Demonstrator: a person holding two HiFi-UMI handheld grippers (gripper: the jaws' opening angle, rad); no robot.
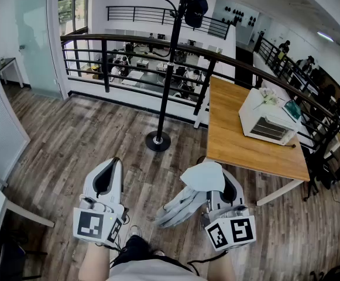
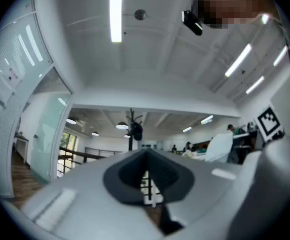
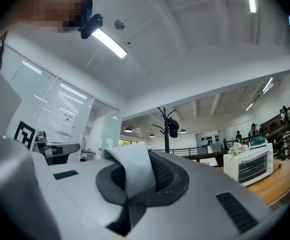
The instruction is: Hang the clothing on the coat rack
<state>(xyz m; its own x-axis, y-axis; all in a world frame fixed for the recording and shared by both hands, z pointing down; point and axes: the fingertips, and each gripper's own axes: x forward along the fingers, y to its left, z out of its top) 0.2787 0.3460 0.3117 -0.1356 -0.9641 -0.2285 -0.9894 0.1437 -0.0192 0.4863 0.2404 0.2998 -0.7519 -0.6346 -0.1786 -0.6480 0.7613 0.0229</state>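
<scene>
A black coat rack (image 1: 168, 69) stands on the wood floor ahead by the railing, with a dark cap (image 1: 195, 7) hanging from its top. It also shows far off as the coat rack (image 3: 166, 130) and the coat rack (image 2: 132, 130) in the two gripper views. My right gripper (image 1: 212, 174) is shut on a pale grey garment (image 1: 188, 196), which drapes left and down from its jaws; the cloth (image 3: 134, 169) sticks up between them. My left gripper (image 1: 109, 170) is shut and holds nothing.
A wooden table (image 1: 240, 145) stands to the right with a white toaster oven (image 1: 266, 122) on it. A black railing (image 1: 134, 63) runs behind the rack. A glass wall (image 1: 6, 98) lies to the left. Wood floor (image 1: 88, 139) stretches between me and the rack.
</scene>
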